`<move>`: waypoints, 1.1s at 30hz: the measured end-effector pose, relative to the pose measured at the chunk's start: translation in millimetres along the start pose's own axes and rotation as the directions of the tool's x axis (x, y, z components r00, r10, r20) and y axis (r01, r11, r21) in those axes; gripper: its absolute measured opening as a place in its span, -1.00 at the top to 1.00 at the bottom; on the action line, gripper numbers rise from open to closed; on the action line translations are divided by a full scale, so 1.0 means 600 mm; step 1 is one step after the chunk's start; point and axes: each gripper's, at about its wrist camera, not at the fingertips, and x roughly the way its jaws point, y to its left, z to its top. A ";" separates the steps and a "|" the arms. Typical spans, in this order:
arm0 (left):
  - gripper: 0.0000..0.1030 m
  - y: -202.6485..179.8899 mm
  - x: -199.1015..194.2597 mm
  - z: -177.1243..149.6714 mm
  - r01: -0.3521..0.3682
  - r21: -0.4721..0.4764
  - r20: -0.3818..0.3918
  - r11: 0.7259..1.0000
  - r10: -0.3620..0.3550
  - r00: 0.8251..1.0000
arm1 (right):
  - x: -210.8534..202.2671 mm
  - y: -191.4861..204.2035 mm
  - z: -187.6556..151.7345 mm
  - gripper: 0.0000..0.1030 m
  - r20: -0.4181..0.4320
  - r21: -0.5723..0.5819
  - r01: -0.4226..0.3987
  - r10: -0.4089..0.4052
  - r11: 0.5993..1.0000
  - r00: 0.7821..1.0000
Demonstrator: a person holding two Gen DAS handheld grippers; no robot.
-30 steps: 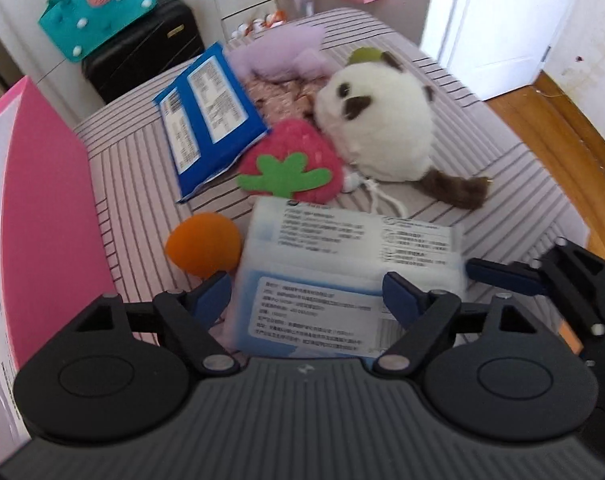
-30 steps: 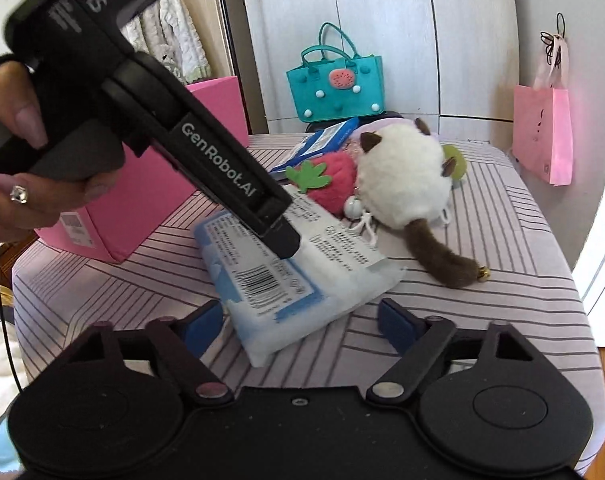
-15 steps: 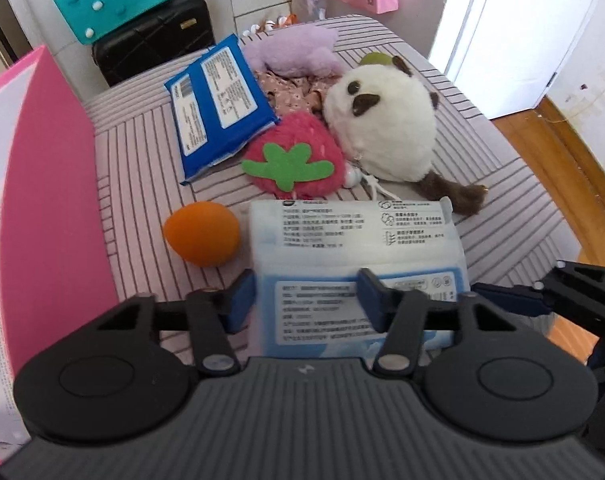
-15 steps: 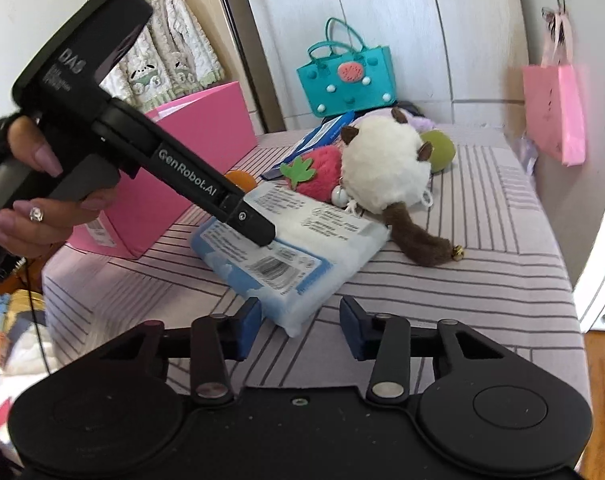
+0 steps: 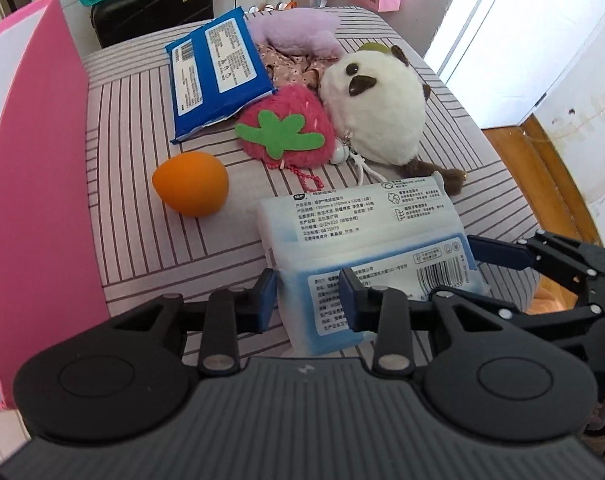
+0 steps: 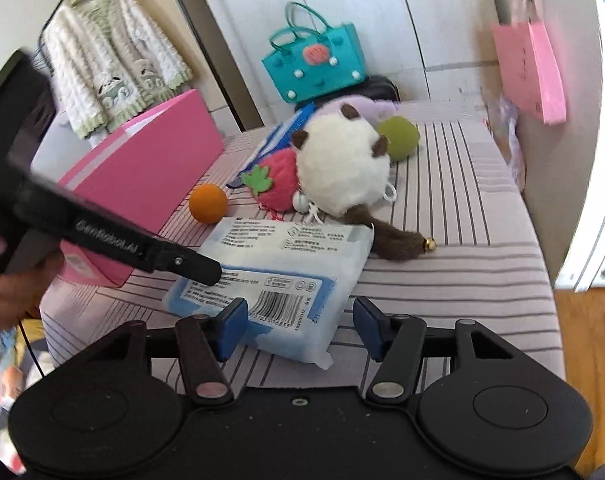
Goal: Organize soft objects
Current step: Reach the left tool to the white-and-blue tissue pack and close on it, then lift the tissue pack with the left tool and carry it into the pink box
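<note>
Left gripper (image 5: pixel 308 304) jaws closing on the near corner of the tissue pack (image 5: pixel 366 248); pads pinch the soft, crinkly blue-white film. I see the pink box (image 5: pixel 34 184) walling the left side, striped cloth bare between it and the smooth orange ball (image 5: pixel 190 182). Fuzzy strawberry plush (image 5: pixel 286 130) touches the round white plush (image 5: pixel 372 108).

Right view: right gripper (image 6: pixel 300 330) jaws opening, pack corner (image 6: pixel 286 280) between them, pads not pressing. Bare stripes run to the table's right edge (image 6: pixel 538 264).

The left claw (image 5: pixel 308 300) is closing on the near corner of the tissue pack (image 5: pixel 366 240) beside the orange ball (image 5: pixel 190 183).
</note>
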 end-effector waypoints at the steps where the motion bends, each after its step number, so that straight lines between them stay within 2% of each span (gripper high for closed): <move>1: 0.30 0.003 0.000 0.000 0.005 -0.004 0.002 1.000 -0.005 1.000 | 0.003 -0.003 0.001 -0.22 -0.012 0.018 0.000 0.000 1.000 1.000; 5: 0.29 0.018 0.002 0.000 0.043 -0.055 0.007 0.998 -0.042 0.999 | 0.010 -0.009 0.009 -0.17 -0.017 0.052 0.003 -0.002 0.999 1.000; 6: 0.29 0.020 0.003 -0.001 0.055 -0.057 0.014 0.997 -0.054 0.998 | 0.011 -0.012 0.011 -0.17 -0.019 0.063 -0.001 0.002 0.998 1.000; 8: 0.17 0.025 0.005 -0.007 0.069 -0.057 0.038 0.996 -0.067 0.997 | 0.016 -0.017 0.015 -0.16 -0.017 0.075 -0.008 0.010 0.997 1.000; 11: 0.17 0.023 0.003 -0.012 0.072 -0.050 0.059 0.996 -0.069 0.996 | 0.021 -0.009 0.016 -0.17 -0.016 0.047 0.007 -0.007 0.999 1.000; 13: 0.28 0.019 0.002 -0.012 0.076 -0.038 0.062 0.996 -0.073 0.995 | 0.022 0.001 0.012 -0.16 -0.005 0.017 0.030 -0.030 0.999 1.000; 15: 0.37 0.012 0.000 -0.013 0.075 -0.013 0.069 0.997 -0.073 0.995 | 0.022 0.004 0.011 0.04 -0.002 0.000 0.044 -0.044 0.999 0.999; 18: 0.46 -0.004 -0.006 -0.015 0.043 0.042 0.084 0.998 -0.046 0.995 | 0.021 -0.003 0.016 0.21 -0.016 0.010 0.023 -0.022 1.000 1.000; 21: 0.50 -0.016 -0.010 -0.017 0.022 0.074 0.095 0.997 -0.029 0.995 | 0.020 -0.004 0.026 0.30 -0.046 0.009 0.012 -0.012 1.000 0.999; 28: 0.52 -0.023 -0.042 -0.030 0.040 0.096 0.108 0.995 -0.051 0.993 | 0.006 0.016 0.037 0.33 -0.099 -0.039 0.032 -0.035 0.999 0.994; 33: 0.51 -0.019 -0.091 -0.039 0.045 0.114 0.136 0.992 -0.061 0.989 | -0.023 0.040 0.051 0.29 -0.093 -0.079 0.022 -0.030 0.997 0.995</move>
